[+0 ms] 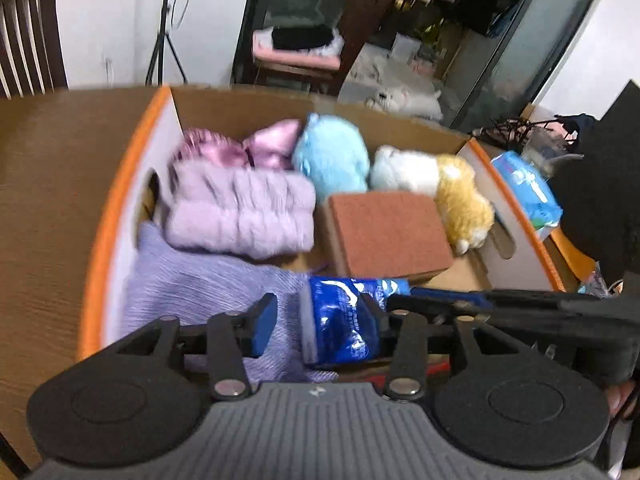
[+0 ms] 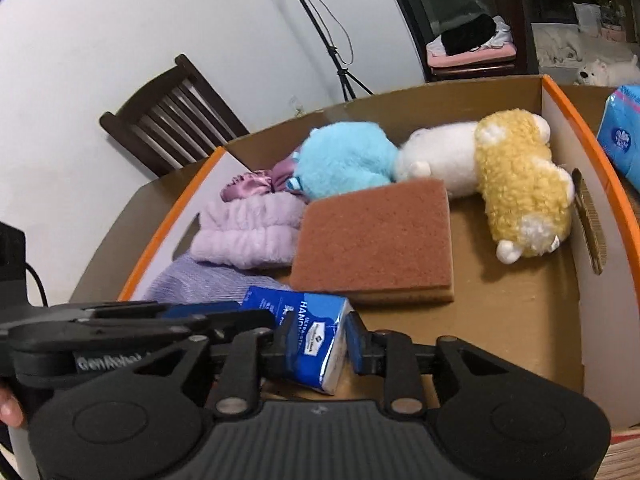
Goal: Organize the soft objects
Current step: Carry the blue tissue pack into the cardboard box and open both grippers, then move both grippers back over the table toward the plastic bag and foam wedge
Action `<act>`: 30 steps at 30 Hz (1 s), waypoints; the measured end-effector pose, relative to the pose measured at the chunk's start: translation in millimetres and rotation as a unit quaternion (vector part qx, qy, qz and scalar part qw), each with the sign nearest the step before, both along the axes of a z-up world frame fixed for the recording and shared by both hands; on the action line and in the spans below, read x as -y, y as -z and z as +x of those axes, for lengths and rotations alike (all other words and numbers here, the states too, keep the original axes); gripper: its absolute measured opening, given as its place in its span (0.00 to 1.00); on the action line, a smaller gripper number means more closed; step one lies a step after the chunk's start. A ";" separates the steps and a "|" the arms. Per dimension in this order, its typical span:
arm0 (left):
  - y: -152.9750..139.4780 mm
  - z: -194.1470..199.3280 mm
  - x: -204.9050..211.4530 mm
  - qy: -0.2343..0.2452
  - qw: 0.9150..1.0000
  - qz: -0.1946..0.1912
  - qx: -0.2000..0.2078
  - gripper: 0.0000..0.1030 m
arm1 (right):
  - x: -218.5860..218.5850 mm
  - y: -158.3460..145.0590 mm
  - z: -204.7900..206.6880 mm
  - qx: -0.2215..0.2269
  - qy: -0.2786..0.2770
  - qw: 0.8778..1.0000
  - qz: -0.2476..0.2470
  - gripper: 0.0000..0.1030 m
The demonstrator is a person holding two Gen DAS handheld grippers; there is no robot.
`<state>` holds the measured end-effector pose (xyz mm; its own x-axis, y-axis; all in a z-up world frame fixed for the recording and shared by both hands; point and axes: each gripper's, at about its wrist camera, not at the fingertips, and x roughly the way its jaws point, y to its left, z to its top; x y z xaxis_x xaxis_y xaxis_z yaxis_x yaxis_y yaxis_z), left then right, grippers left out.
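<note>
An orange-rimmed cardboard box (image 1: 120, 184) (image 2: 560, 92) holds soft things: a lilac knit cloth (image 1: 192, 292) (image 2: 192, 280), a pale purple headband (image 1: 240, 212) (image 2: 248, 232), a pink satin scrunchie (image 1: 248, 144), a blue plush (image 1: 332, 156) (image 2: 344, 156), a white and yellow plush (image 1: 452, 188) (image 2: 520, 184) and a brown sponge (image 1: 384, 232) (image 2: 376, 240). My right gripper (image 2: 312, 340) is shut on a blue tissue pack (image 2: 308, 336) (image 1: 344, 328) over the box's near end. My left gripper (image 1: 320, 328) is open around the same pack, its left finger clear of it.
The box sits on a wooden table (image 1: 48, 184). A light blue tissue pack (image 1: 528, 188) (image 2: 624, 140) lies outside the box on the right. A dark wooden chair (image 2: 172, 116) stands behind the table. A tripod (image 2: 340, 60) and a doorway are farther back.
</note>
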<state>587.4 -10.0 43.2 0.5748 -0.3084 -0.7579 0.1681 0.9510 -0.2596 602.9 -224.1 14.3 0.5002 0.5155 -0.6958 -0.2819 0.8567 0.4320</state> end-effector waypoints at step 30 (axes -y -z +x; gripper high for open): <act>-54.8 -329.8 -7.3 -0.017 0.967 0.072 0.245 0.69 | 100.0 -110.2 -319.7 0.256 0.000 0.964 -0.068 0.62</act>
<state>257.6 -2.7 98.0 0.8834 -0.1944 -0.4263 0.2048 0.9786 -0.0219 283.2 -324.1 124.4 0.7963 0.4373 -0.4180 -0.4288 0.8954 0.1198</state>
